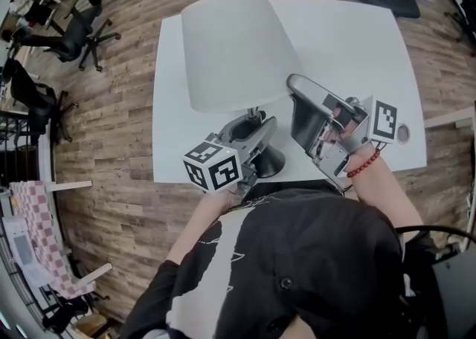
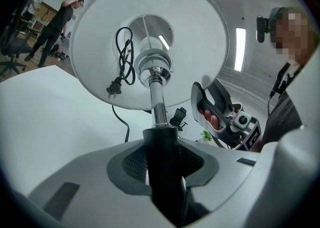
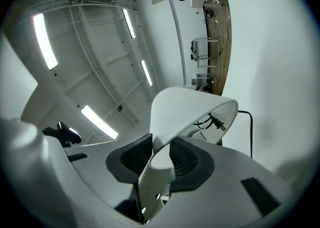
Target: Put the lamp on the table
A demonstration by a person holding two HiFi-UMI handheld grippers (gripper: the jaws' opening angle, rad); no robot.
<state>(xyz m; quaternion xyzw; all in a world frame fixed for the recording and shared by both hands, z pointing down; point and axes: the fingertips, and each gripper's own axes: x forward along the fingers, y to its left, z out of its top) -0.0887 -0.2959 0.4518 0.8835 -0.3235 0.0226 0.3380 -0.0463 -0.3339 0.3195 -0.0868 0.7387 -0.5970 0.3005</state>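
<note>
Lamp (image 1: 238, 47) stem sits clamped in the left claw (image 2: 161, 149), shade rim pinched by the right claw (image 3: 159, 154).

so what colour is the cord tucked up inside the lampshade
Black. The coiled power cord shows best in the left gripper view, against the white lampshade.

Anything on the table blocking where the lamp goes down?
Nothing visible does. The table around the lamp carries nothing; a small round fitting sits near its right edge, well off to the side. Left gripper holds the stem, right gripper the shade rim.
</note>
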